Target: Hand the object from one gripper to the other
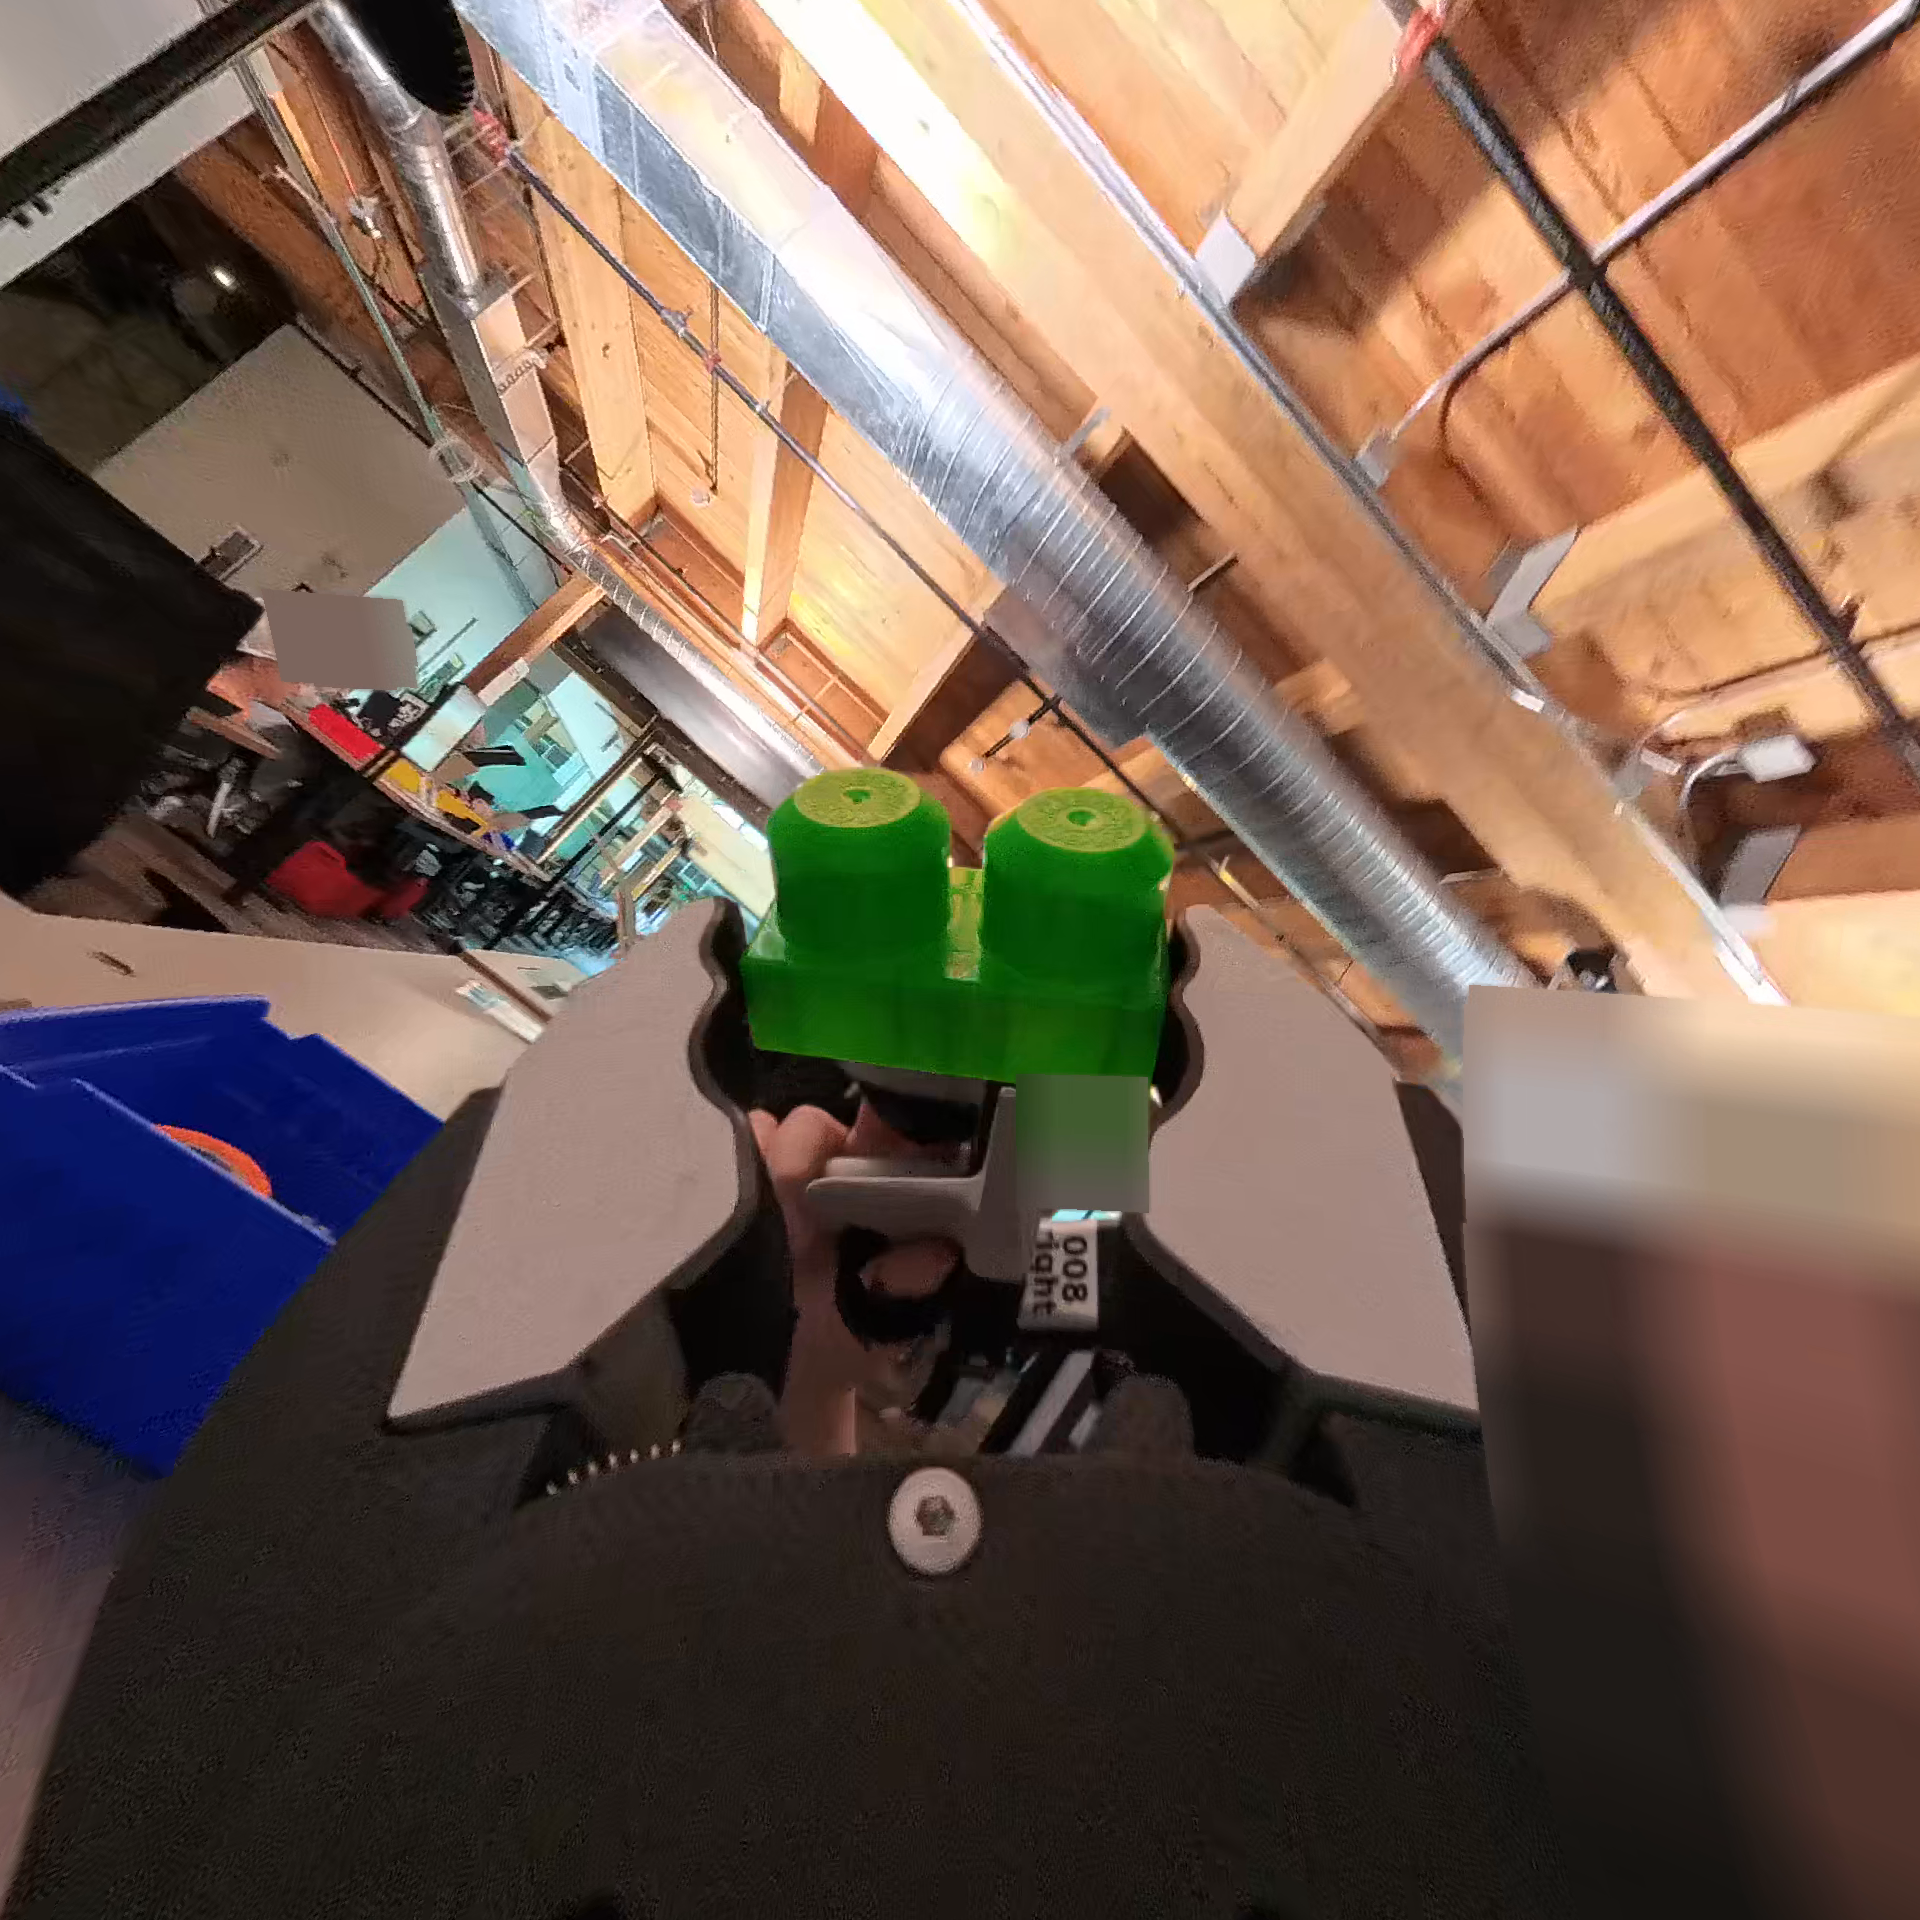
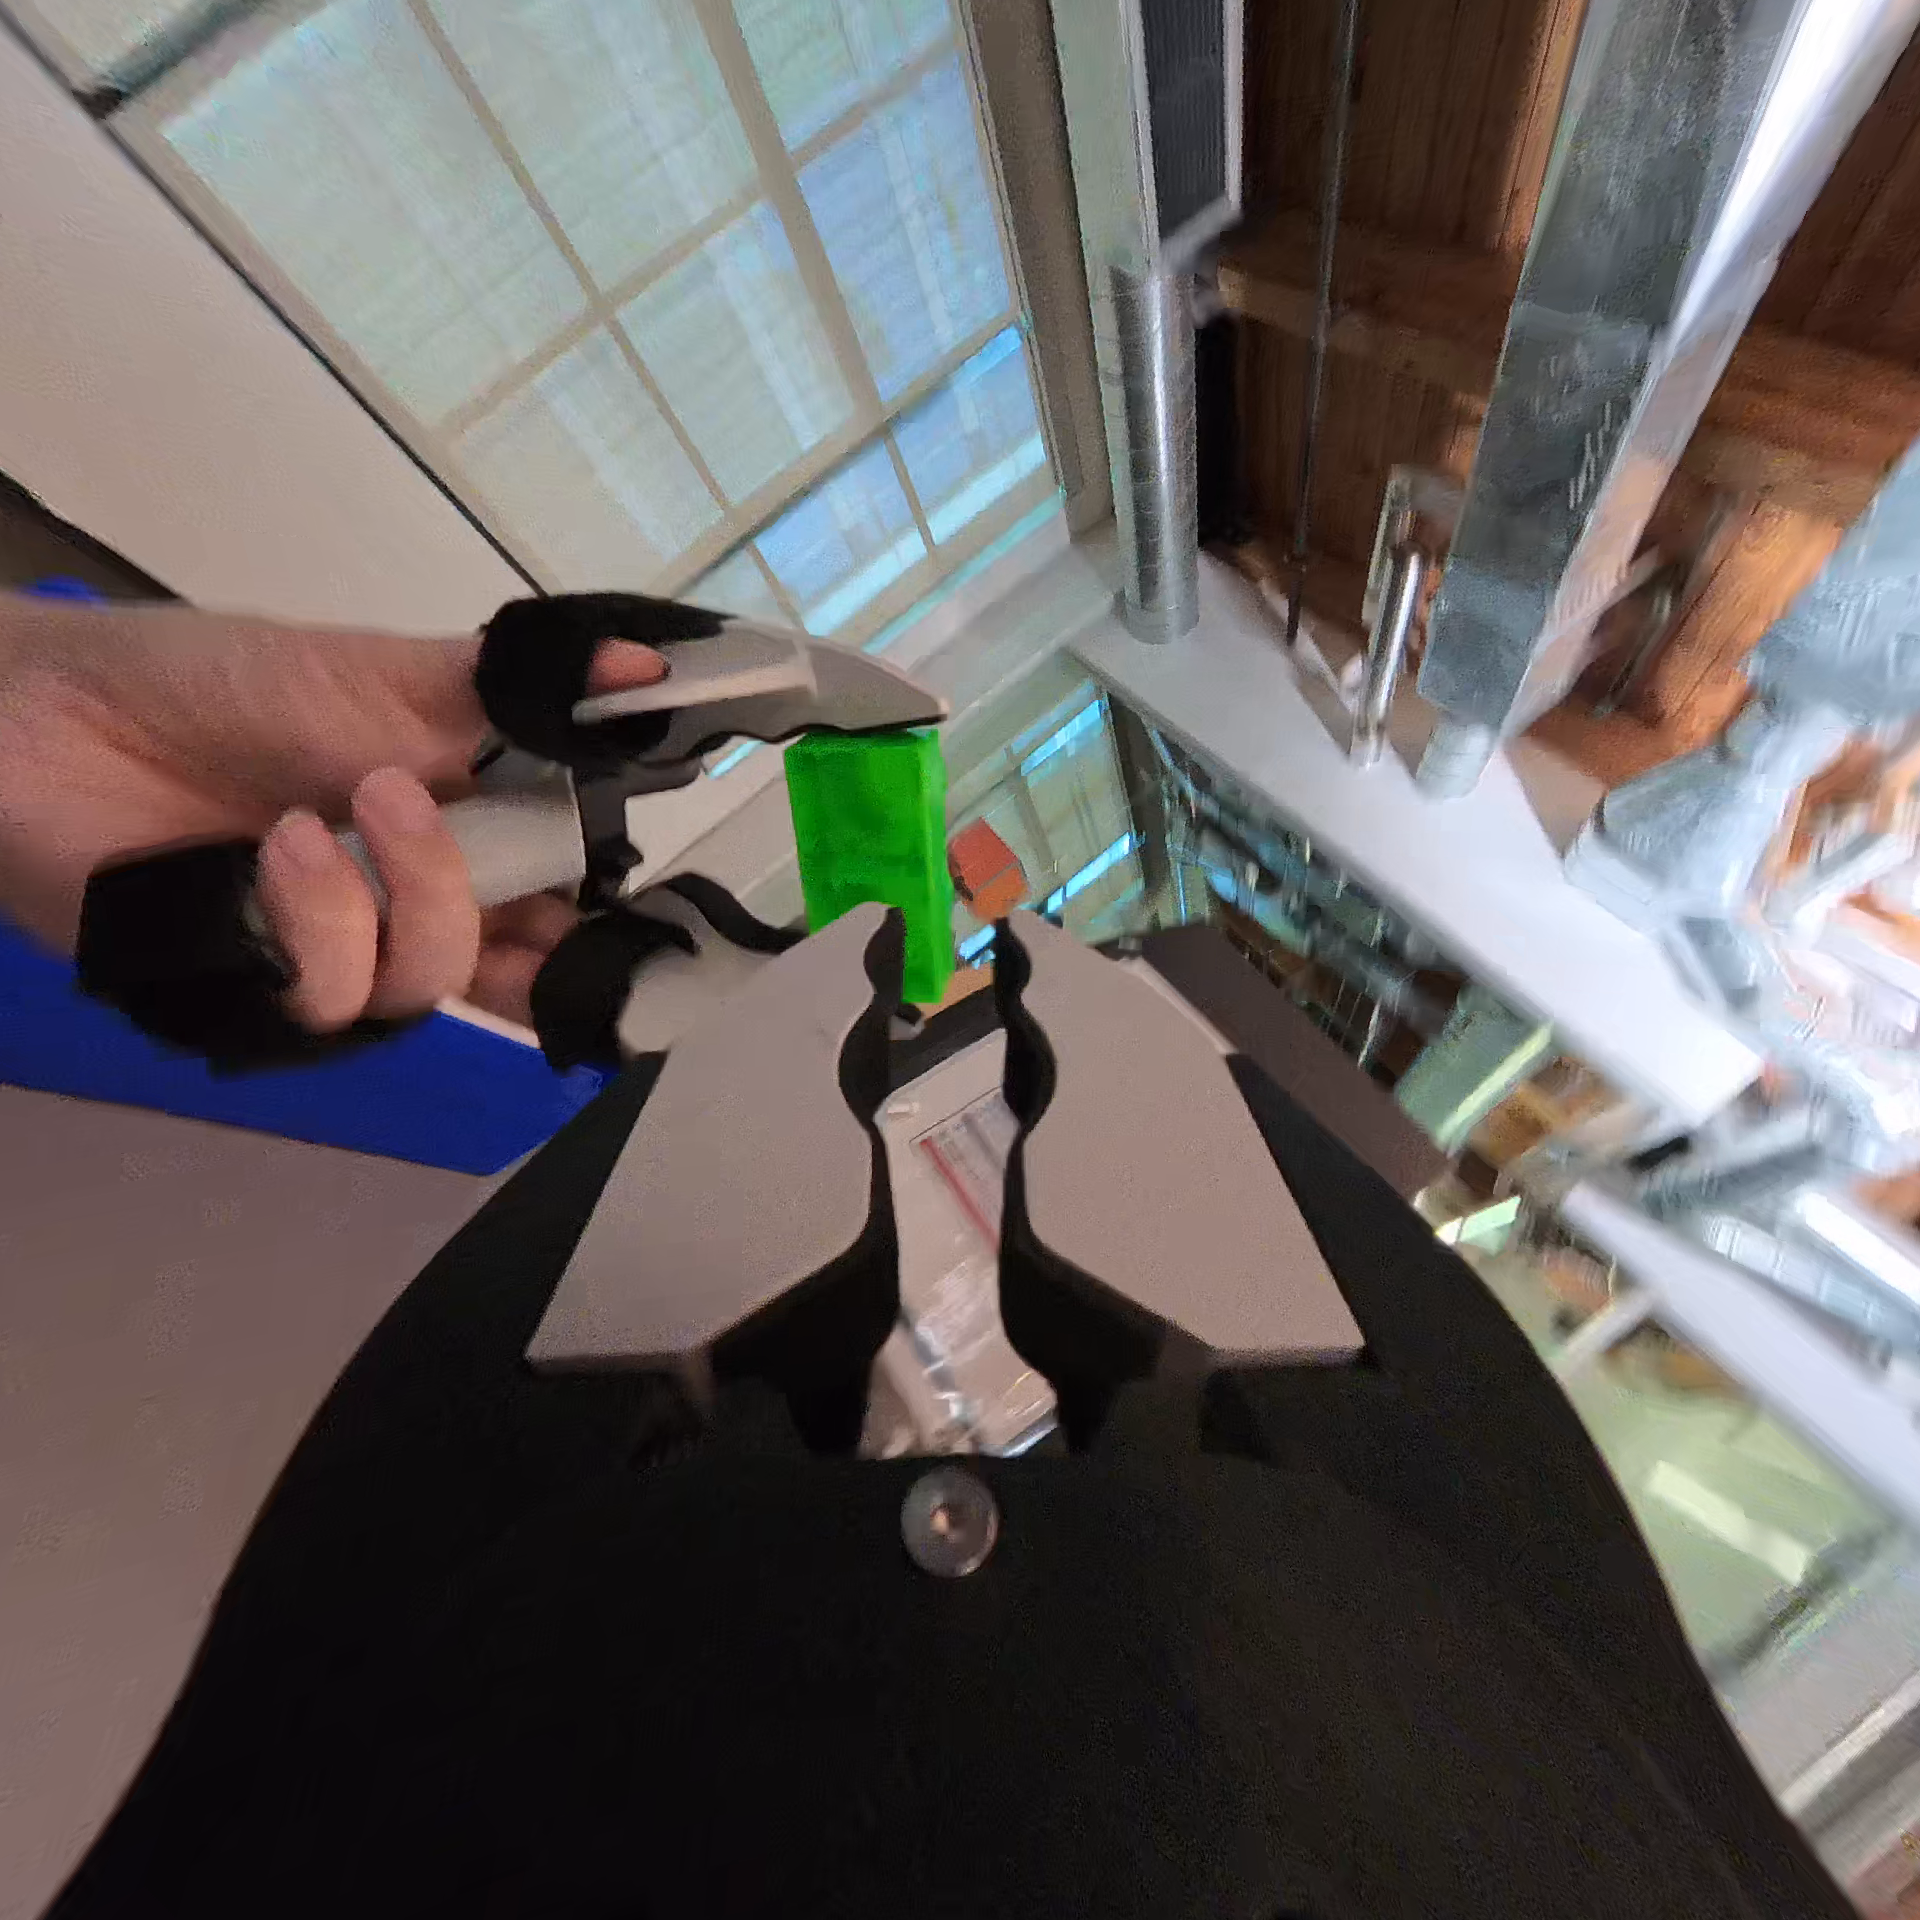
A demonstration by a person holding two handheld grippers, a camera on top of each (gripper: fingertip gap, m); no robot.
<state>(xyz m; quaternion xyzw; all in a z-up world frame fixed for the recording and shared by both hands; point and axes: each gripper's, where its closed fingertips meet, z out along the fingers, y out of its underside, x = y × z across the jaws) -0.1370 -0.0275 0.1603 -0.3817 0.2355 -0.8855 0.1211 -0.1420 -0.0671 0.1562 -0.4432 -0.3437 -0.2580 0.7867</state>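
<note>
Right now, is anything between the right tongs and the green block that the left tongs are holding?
Nothing visible is in the way. The left tongs grip the green block by its ends. The right tongs are open, and the block's lower corner is already showing in the gap between their tips.

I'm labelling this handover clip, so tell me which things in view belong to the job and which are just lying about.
In the job: green brick; left gripper, shut on it; right gripper, open, close by.
Lying about: blue bin; orange thing inside it; silver duct overhead; window.
</note>
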